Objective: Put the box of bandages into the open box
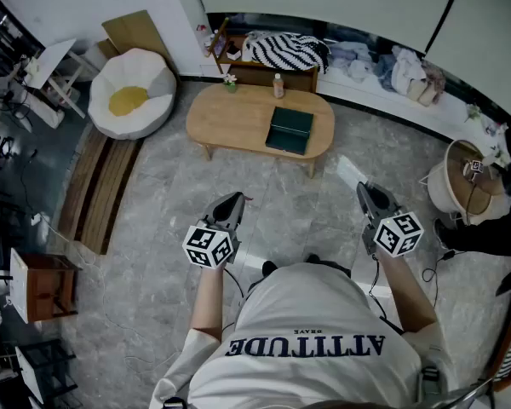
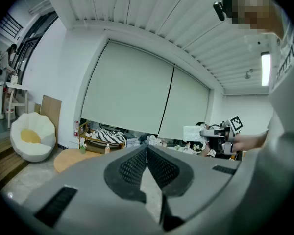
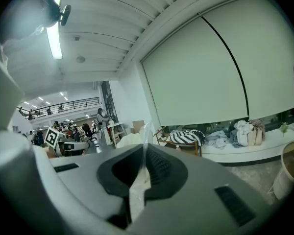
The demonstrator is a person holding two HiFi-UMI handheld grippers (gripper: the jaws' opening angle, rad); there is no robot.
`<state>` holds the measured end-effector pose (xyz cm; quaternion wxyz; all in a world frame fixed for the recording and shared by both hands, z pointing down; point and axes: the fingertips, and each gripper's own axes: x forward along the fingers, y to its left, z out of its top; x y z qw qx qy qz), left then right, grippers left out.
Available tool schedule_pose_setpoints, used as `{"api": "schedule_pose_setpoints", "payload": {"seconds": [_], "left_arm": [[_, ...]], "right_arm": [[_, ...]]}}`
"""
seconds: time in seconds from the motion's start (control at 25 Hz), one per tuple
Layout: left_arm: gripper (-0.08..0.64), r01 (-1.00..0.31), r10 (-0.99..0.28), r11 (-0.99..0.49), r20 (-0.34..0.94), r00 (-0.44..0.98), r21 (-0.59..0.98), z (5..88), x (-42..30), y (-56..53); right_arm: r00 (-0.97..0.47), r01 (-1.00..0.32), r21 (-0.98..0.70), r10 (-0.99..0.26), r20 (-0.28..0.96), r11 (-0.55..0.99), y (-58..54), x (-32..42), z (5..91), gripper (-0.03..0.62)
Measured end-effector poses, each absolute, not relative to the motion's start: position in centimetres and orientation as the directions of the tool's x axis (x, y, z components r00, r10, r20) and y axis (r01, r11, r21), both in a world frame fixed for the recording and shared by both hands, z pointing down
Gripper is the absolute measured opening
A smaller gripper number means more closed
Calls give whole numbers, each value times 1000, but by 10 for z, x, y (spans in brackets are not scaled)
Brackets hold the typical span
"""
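The open box is dark green and lies on the oval wooden table across the room. A flat white box of bandages sticks out ahead of my right gripper, which is shut on it. In the right gripper view the box shows edge-on between the pads. The left gripper view shows the same white box off to the right. My left gripper is held level with the right one over the floor. Its jaws are shut with nothing between them.
A white beanbag chair with a yellow cushion stands left of the table. On the table are a bottle and a small plant. Behind it is a low rack with striped cloth. A round basket stands at the right.
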<state>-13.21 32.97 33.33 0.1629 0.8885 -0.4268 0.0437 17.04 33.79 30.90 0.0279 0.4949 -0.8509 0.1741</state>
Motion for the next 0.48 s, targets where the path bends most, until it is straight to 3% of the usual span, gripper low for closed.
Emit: {"api": "schedule_pose_setpoints", "payload": {"seconds": [0.48], "left_arm": [[21,-774,-745,-582,218,630,250,333,-133,332]], "right_arm": [[-513,-848,-276,-831,216,452,340,168,309,26]]}}
